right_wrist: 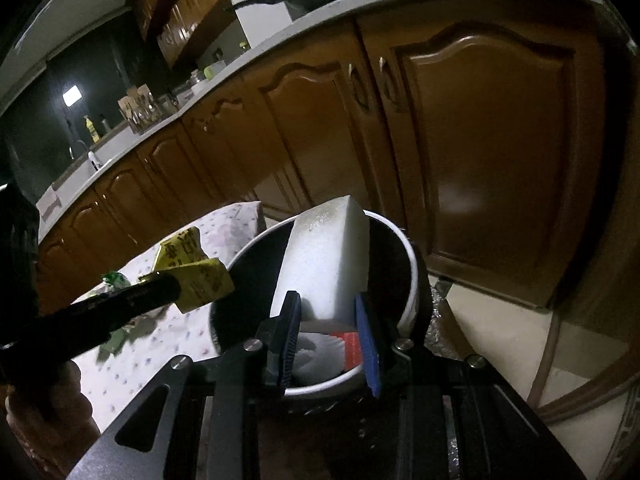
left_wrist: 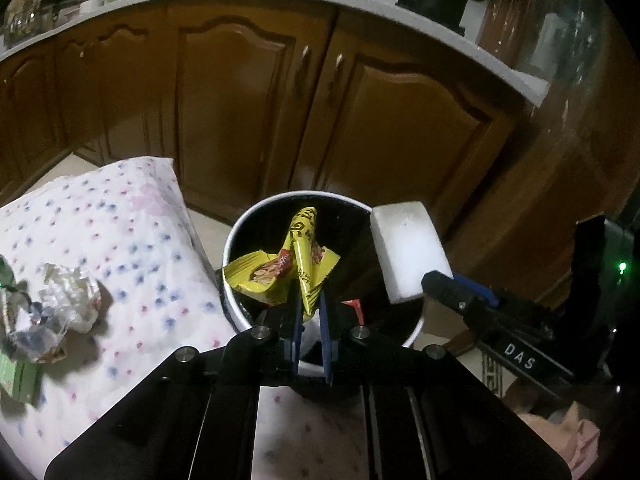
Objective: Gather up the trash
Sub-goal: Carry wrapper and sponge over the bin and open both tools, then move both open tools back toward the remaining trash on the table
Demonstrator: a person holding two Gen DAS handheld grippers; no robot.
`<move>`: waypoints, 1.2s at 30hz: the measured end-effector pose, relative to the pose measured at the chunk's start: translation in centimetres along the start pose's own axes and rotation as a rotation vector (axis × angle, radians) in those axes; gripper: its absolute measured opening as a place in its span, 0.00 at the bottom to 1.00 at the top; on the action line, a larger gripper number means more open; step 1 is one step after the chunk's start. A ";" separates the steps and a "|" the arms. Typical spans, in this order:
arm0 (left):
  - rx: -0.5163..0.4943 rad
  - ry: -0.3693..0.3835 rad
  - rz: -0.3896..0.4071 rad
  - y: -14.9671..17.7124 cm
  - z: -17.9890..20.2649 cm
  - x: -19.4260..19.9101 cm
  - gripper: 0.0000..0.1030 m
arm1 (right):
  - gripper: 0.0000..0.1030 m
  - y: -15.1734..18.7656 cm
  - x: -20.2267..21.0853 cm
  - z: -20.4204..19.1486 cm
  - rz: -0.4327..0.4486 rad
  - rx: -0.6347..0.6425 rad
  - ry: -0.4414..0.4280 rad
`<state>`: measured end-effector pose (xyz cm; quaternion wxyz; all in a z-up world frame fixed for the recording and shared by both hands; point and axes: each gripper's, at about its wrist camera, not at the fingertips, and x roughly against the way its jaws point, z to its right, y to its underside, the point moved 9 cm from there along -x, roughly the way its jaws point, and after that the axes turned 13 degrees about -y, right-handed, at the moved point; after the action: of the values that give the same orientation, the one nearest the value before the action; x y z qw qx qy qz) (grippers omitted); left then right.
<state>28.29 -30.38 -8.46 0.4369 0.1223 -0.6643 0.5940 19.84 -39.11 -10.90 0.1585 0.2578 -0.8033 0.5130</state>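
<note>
The left tool (left_wrist: 310,312) is clamped on a crumpled yellow wrapper (left_wrist: 292,268), its blue pads nearly together with the foil pinched between them. The wrapper hangs directly ahead of the fingers, over the open mouth of the white-rimmed bin (left_wrist: 240,236), whose inside is dark. To the left of this tool lies the table (left_wrist: 132,240) under a white cloth with blue and pink dots, and on it, well off to the left, a heap of crumpled clear plastic (left_wrist: 60,300) beside a green carton (left_wrist: 20,376).

The right tool (right_wrist: 328,332) grips a white foam block (right_wrist: 324,256) by its near end; the block slants up and away from the fingers, above the bin (right_wrist: 412,280). Below it, inside the bin, white paper and a red scrap (right_wrist: 352,352) show between the blue pads. In the right wrist view the left tool reaches in from the left, carrying the wrapper (right_wrist: 196,276) just beside the bin's rim. Brown cabinet doors (right_wrist: 480,152) stand beyond both tools.
</note>
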 end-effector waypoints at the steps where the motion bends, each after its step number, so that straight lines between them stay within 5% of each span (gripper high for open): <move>1: -0.002 -0.004 -0.007 0.0 0.1 -0.4 0.07 | 0.28 -0.1 -0.2 0.2 -0.004 0.000 0.001; 7: 0.007 -0.015 -0.048 0.3 -0.1 -2.2 0.13 | 0.34 -0.3 -1.2 1.0 -0.029 -0.007 0.007; 11: 0.023 -0.022 -0.043 0.6 -0.5 -1.9 0.49 | 0.45 -0.3 -1.1 1.4 -0.026 -0.036 -0.007; 13: 0.035 -0.016 -0.038 0.8 -0.7 -1.6 0.55 | 0.53 -0.3 -0.7 1.5 -0.012 -0.046 -0.009; 28: 0.060 0.049 0.016 0.8 -0.7 1.2 0.56 | 0.60 -0.6 3.2 0.5 0.092 -0.085 -0.008; 36: 0.140 0.021 0.028 3.2 -4.3 3.8 0.56 | 0.63 -0.2 4.0 -1.4 0.108 -0.080 -0.040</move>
<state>25.69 -24.34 -8.28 0.4259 0.1367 -0.6181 0.6464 16.63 -38.91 -8.09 0.1247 0.2177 -0.8389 0.4830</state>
